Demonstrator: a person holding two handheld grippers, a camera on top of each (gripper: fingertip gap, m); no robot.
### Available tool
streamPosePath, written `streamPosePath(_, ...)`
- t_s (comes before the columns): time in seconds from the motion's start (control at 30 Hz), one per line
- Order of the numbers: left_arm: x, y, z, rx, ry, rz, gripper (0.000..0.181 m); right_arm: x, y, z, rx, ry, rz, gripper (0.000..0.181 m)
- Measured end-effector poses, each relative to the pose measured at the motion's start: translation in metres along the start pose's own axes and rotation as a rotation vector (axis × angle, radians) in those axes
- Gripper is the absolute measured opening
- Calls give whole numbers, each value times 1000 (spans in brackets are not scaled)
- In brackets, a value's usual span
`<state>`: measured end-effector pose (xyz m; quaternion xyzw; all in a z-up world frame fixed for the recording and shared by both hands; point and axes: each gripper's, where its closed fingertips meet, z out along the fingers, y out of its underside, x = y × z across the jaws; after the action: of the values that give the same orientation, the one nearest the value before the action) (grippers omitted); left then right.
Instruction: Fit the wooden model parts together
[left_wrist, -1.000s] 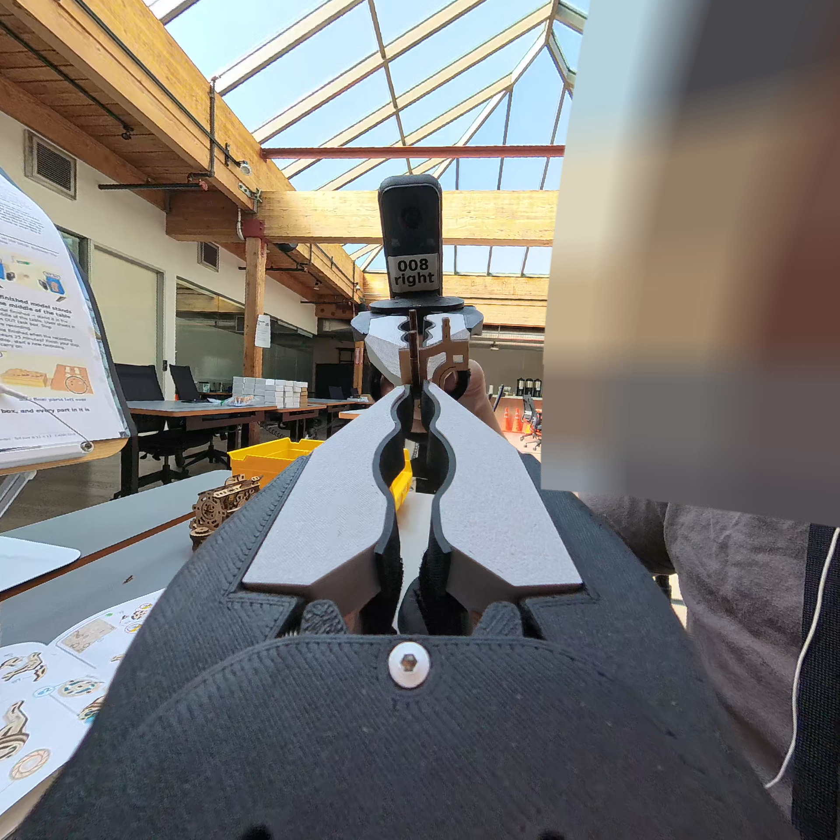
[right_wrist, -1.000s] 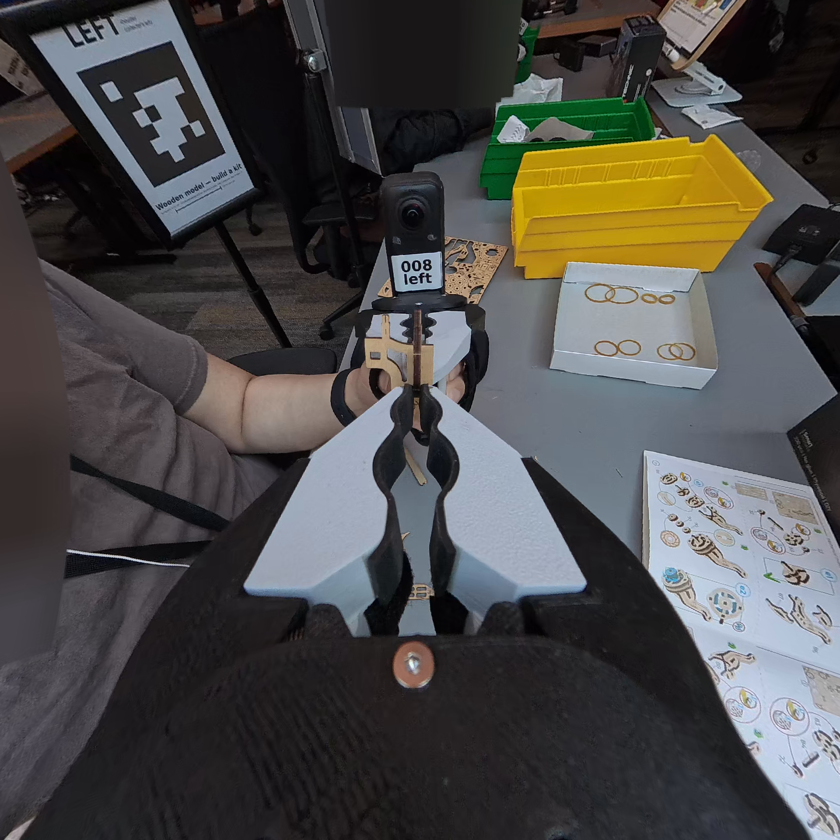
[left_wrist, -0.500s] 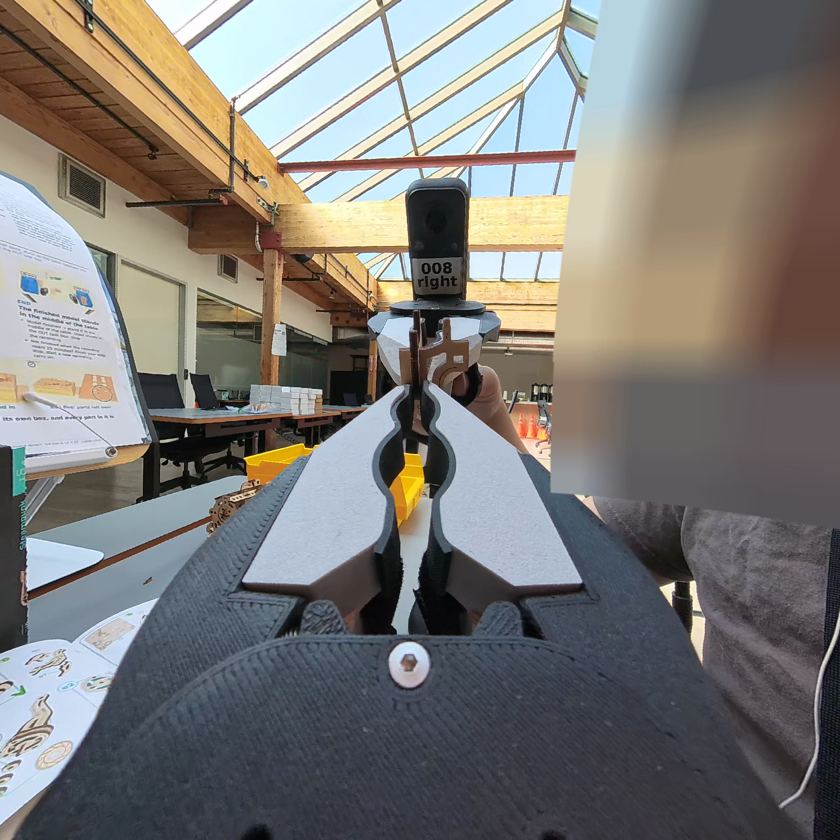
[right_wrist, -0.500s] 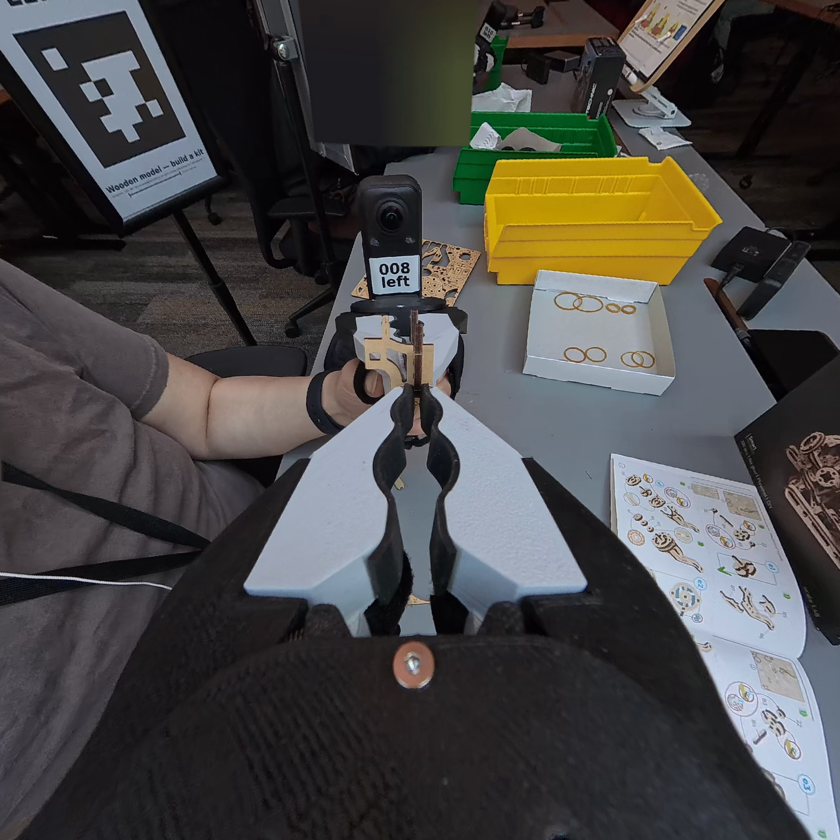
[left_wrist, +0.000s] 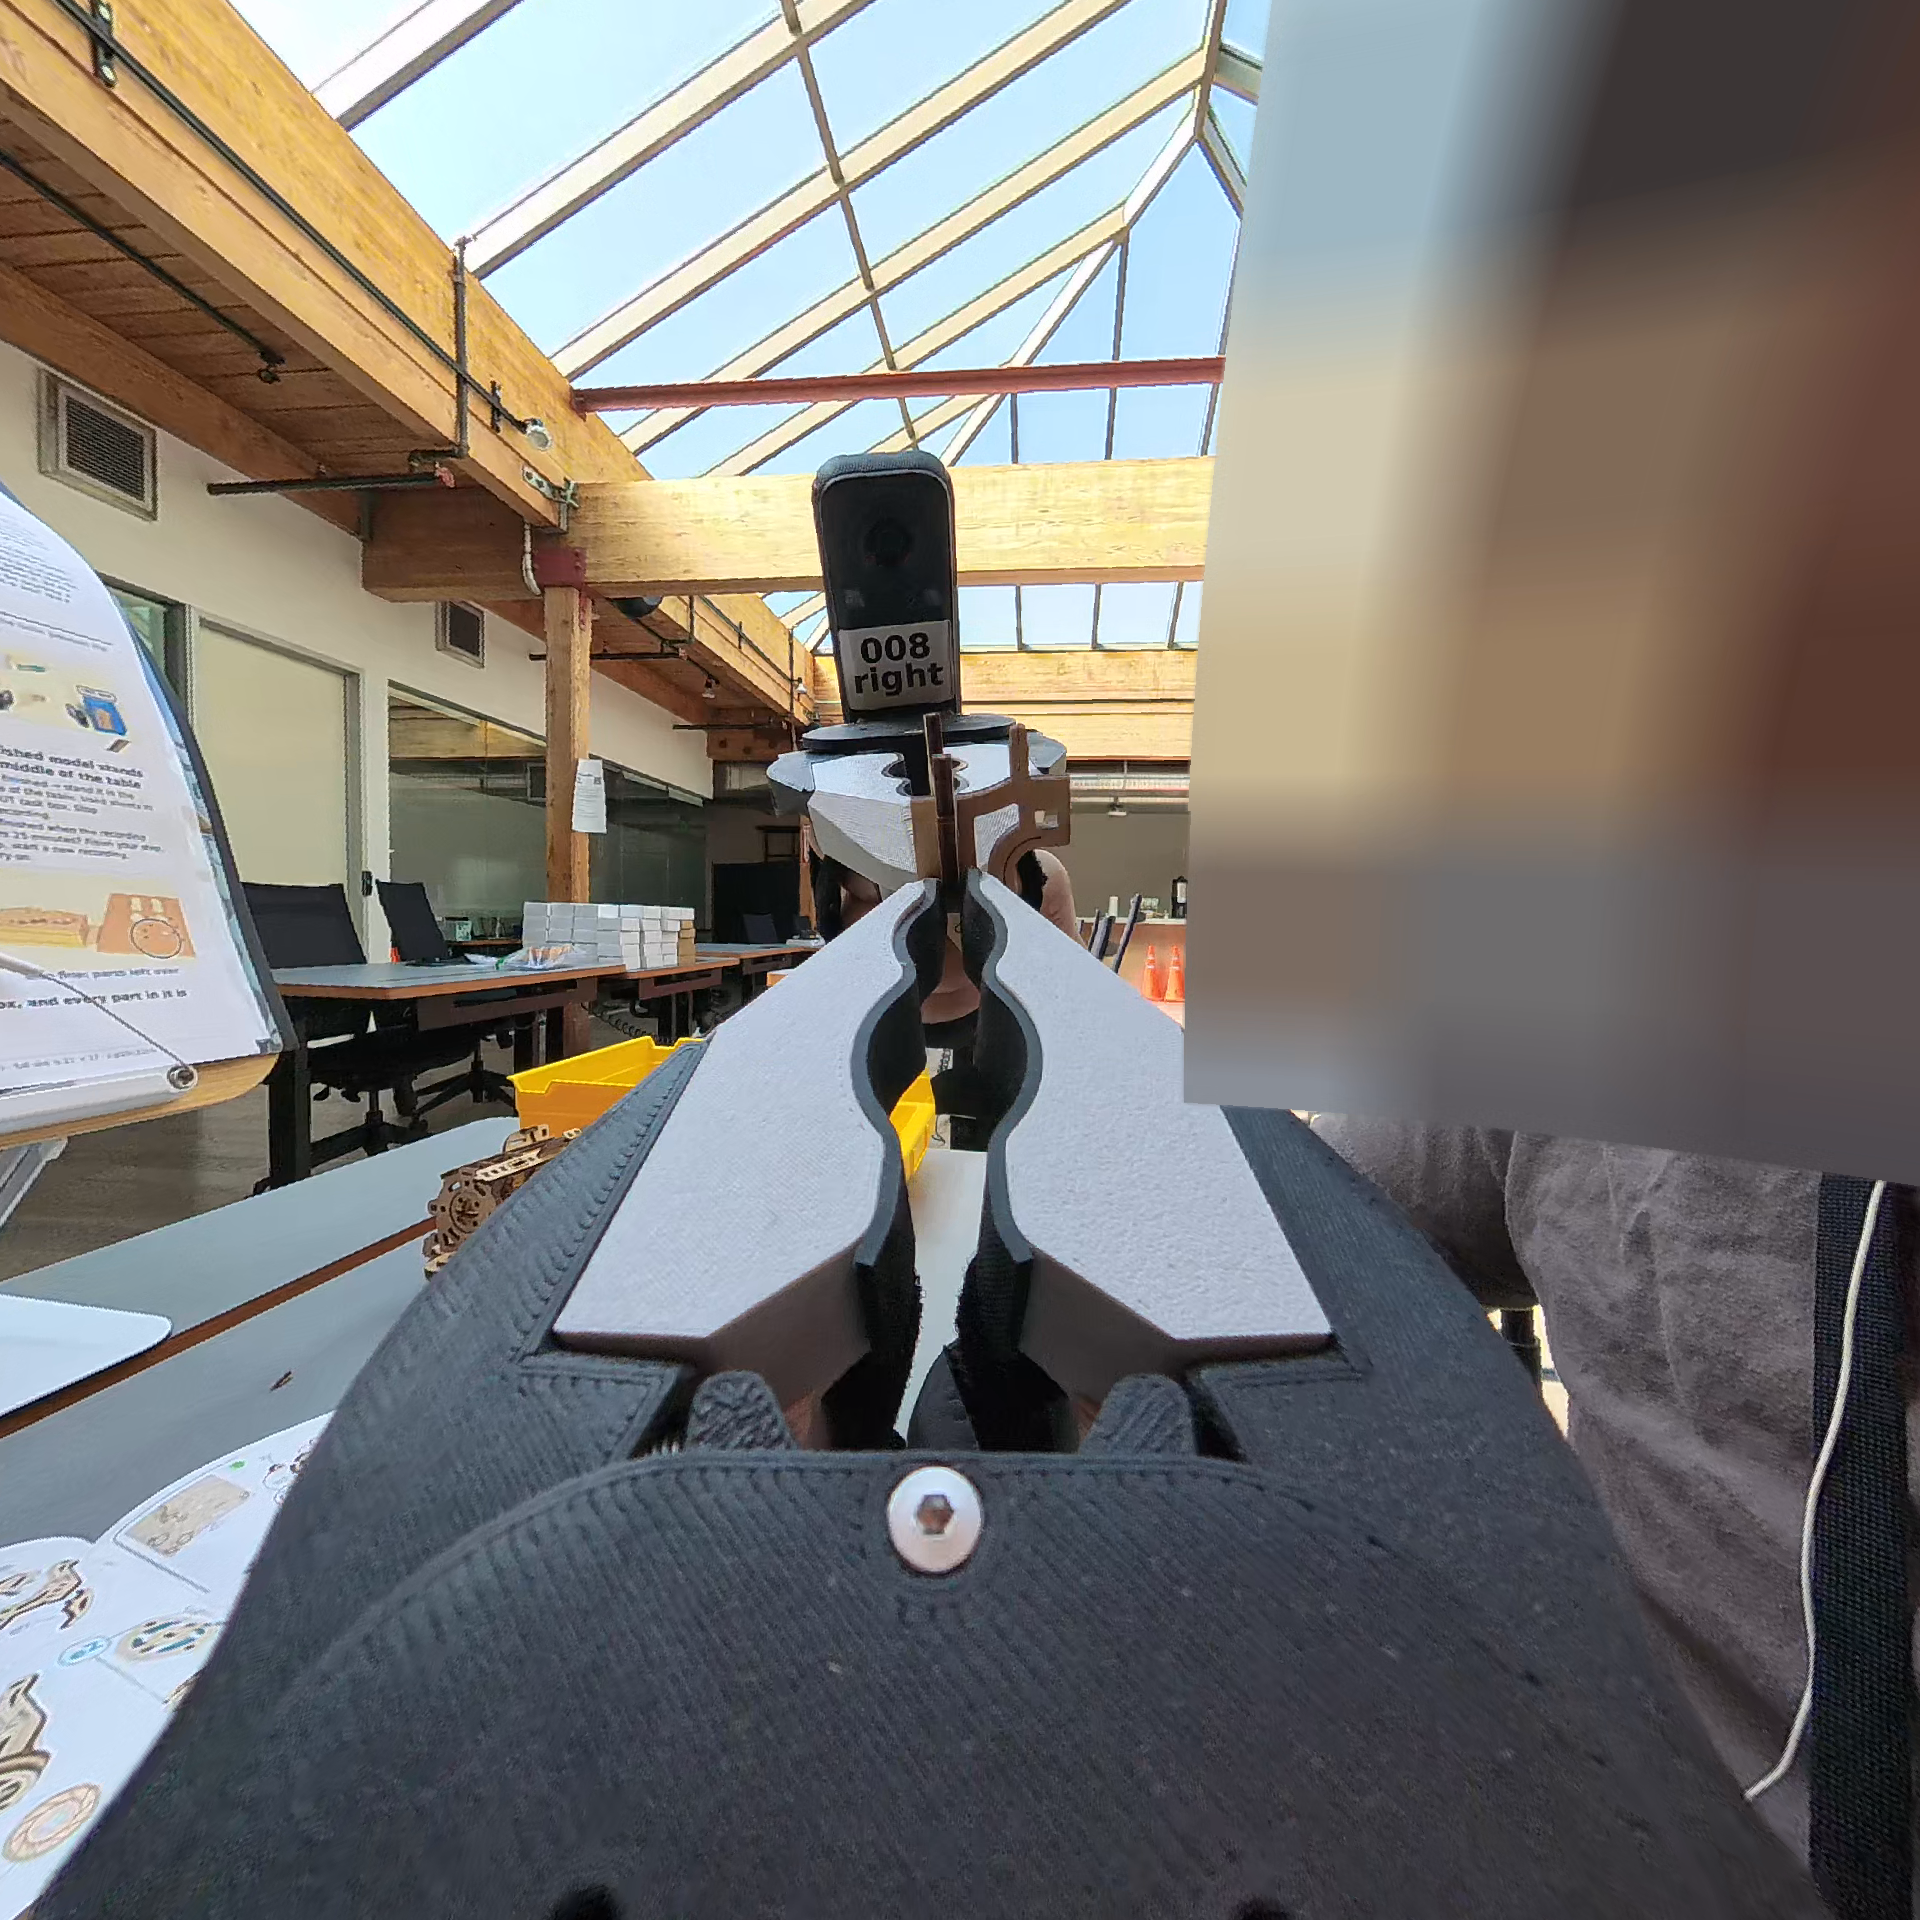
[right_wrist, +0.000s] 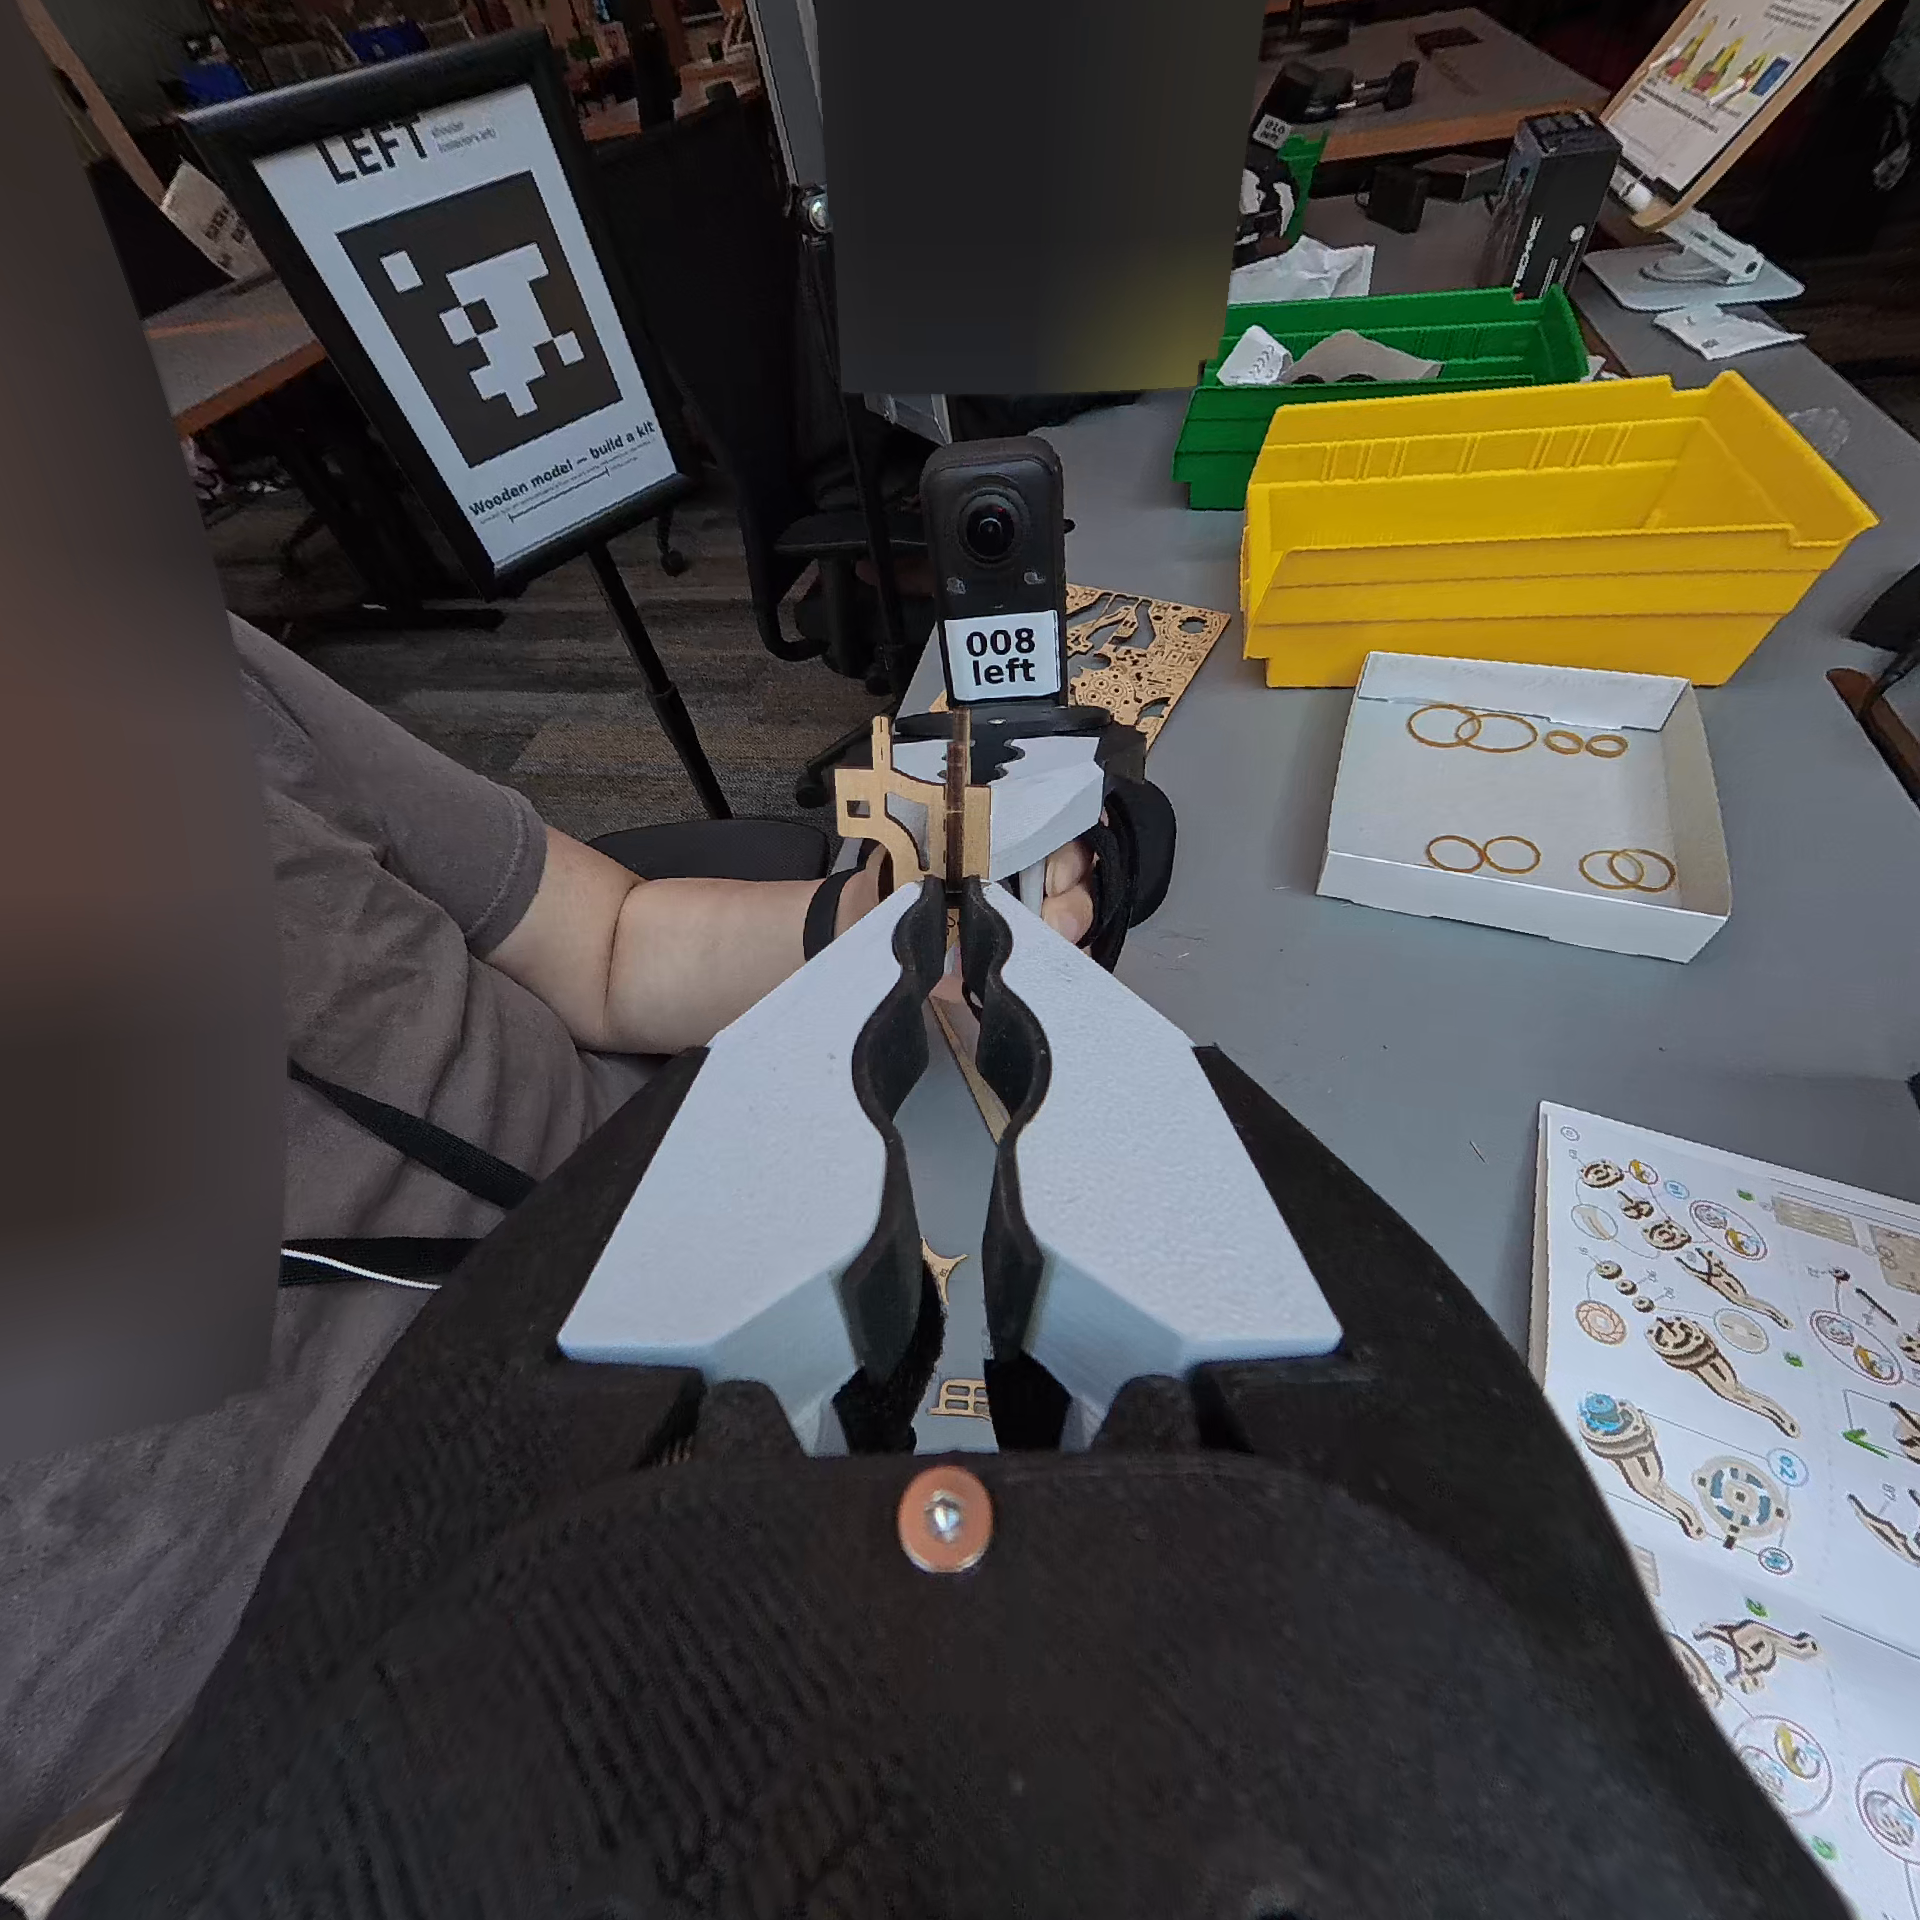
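Note:
My two grippers meet tip to tip above the table's near edge. My left gripper (left_wrist: 948, 885) is shut on a thin wooden part (left_wrist: 943, 821) seen edge-on. A flat bracket-shaped wooden part (left_wrist: 1023, 821) crosses it, right in front of my right gripper (left_wrist: 914, 805). In the right wrist view my right gripper (right_wrist: 948, 885) is shut on a thin wooden part (right_wrist: 954, 790), and the flat bracket part (right_wrist: 883, 810) sticks out to the left before my left gripper (right_wrist: 997, 800). I cannot tell which gripper holds the bracket.
On the grey table (right_wrist: 1299, 1018) are a yellow bin (right_wrist: 1538, 540), a green bin (right_wrist: 1382, 364), a white tray (right_wrist: 1527, 904) with rings, a cut-out wooden sheet (right_wrist: 1132, 644) and an instruction sheet (right_wrist: 1725, 1351). An assembled wooden model (left_wrist: 488, 1195) stands at the left. The person's body is close by. My left and right fingertips are right by each other.
Both grippers have swayed a little together and stay tip to tip. Both stay shut on the wooden parts.

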<state>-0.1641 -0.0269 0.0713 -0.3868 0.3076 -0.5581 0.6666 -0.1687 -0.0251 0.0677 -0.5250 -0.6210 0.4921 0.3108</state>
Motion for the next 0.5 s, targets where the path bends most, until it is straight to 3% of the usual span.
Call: streamPosePath(0.5, -9, 4, 2, -58, -56, 33, 1, 11, 2, -4, -56, 146, -98, 2)
